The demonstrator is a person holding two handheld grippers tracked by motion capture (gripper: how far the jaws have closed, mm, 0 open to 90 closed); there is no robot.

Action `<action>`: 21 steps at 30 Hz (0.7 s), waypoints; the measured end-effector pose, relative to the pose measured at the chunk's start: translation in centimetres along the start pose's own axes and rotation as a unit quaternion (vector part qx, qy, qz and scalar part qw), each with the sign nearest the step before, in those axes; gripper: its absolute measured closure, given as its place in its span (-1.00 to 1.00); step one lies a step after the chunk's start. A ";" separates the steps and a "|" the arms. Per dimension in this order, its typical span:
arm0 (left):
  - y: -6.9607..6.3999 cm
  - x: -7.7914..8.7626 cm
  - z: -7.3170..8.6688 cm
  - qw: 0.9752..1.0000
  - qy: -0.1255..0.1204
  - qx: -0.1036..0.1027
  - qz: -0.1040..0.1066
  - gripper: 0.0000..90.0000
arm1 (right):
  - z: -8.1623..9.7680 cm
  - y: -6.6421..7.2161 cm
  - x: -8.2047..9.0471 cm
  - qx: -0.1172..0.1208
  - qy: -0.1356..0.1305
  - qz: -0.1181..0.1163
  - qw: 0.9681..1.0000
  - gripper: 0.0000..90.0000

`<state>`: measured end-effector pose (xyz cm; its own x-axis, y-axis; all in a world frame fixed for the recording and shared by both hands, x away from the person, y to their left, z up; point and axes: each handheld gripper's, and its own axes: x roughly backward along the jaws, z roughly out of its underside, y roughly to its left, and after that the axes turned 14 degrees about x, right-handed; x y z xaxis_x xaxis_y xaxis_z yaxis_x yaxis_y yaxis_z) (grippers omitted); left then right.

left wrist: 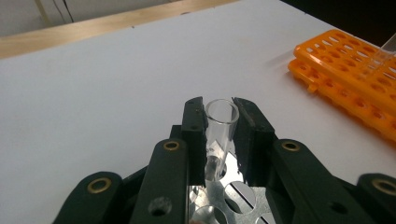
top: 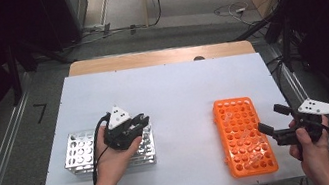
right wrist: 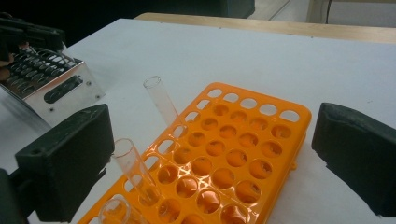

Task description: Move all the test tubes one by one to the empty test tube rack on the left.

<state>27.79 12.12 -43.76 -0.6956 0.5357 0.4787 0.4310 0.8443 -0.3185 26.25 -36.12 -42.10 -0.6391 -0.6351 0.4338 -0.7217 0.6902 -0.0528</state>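
Between your left tongs (left wrist: 219, 135) the pinched tube's (left wrist: 219, 123) bottom is hidden over the rack (left wrist: 233, 196); right tongs (right wrist: 215, 154) gape.

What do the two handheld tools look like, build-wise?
Both are black. The left tool and the right tool each carry a pale grey three-cornered plate with small dark dots, and a black cable trails from each. The left tool's linkage shows brass-coloured pivot bushings; the right tool has blocky matte black pads. Forearms are bare, no sleeves.

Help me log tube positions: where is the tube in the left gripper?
In the left gripper view, the clear tube stands upright between the left gripper jaws, above the metal rack.
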 end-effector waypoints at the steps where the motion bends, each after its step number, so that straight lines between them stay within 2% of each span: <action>1: 0.1 -0.1 0.0 1.000 0.004 0.003 0.002 0.66 | 0.0 0.0 0.0 0.000 0.001 -0.001 1.000 -1.00; 7: 0.1 -0.1 -0.1 1.000 0.016 0.015 0.015 0.56 | 0.0 0.1 -0.2 0.001 0.001 -0.006 1.000 -1.00; 11: 0.0 0.3 -0.1 1.000 0.007 0.021 0.020 0.34 | -0.1 0.1 -0.4 0.004 0.001 -0.013 1.000 -0.99; 15: -0.4 1.0 -0.2 0.999 -0.011 0.024 0.037 -0.04 | -0.4 -0.4 -0.8 0.002 -0.006 -0.024 1.000 -0.87; 19: -0.8 1.6 -0.1 0.997 -0.026 0.032 0.065 -0.42 | -0.5 -1.2 -1.6 -0.006 -0.012 -0.041 0.999 -0.57; 20: -0.9 1.8 0.0 0.996 -0.028 0.036 0.074 -0.47 | -0.5 -1.4 -2.0 -0.004 -0.008 -0.045 0.999 -0.52; 21: -1.0 2.0 0.0 0.996 -0.032 0.039 0.077 -0.61 | -0.5 -1.7 -2.8 0.002 0.001 -0.056 0.998 -0.38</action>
<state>25.98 12.35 -42.51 -0.6601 0.6552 0.3674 0.4916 0.7467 -0.4482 29.35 -35.38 -42.80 -0.5533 -0.7081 0.4386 -0.7901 0.6130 -0.0071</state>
